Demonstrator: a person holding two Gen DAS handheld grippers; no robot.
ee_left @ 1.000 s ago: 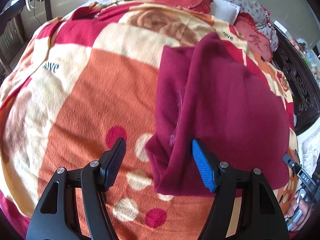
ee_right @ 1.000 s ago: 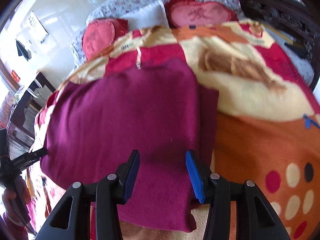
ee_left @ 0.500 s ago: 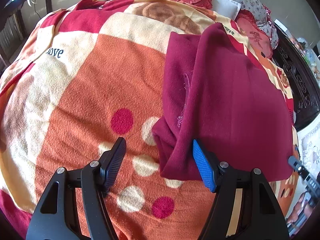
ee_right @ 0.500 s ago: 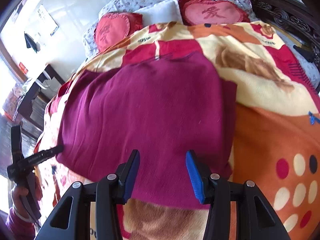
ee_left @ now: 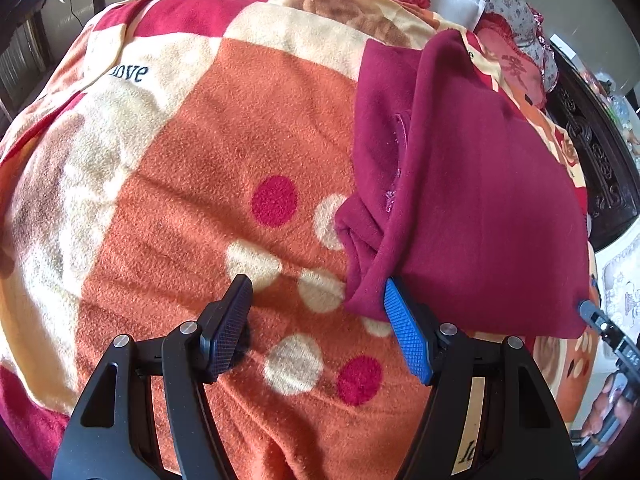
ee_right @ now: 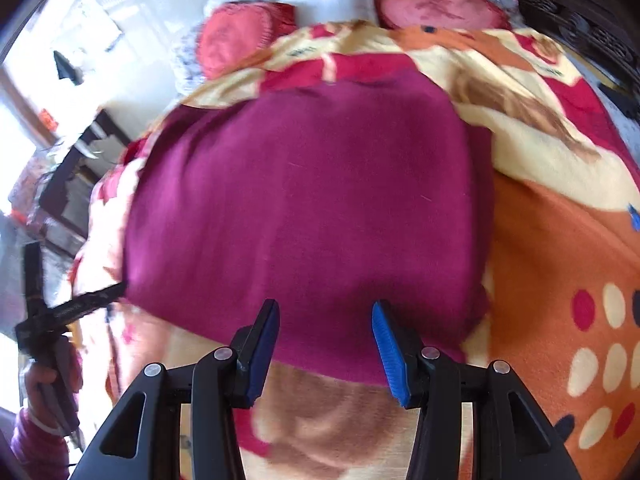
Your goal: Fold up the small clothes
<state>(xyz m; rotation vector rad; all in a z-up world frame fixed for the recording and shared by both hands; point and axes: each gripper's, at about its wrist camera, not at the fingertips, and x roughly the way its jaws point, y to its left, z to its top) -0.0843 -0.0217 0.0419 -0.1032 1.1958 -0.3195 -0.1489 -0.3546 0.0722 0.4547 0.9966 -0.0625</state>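
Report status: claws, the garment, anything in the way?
Both claws open, empty: left claw, right claw. Maroon garment partly folded, flat on blanket. Nothing in the way.

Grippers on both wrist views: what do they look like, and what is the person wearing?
Left gripper: black plastic frame with triangular cutouts and silver screws, one black ribbed pad, one bright blue ribbed pad. Right gripper: the same black frame, with blue ribbed pads on both fingers. In the right wrist view, the hand gripping the other tool's handle comes out of a magenta knit sleeve.
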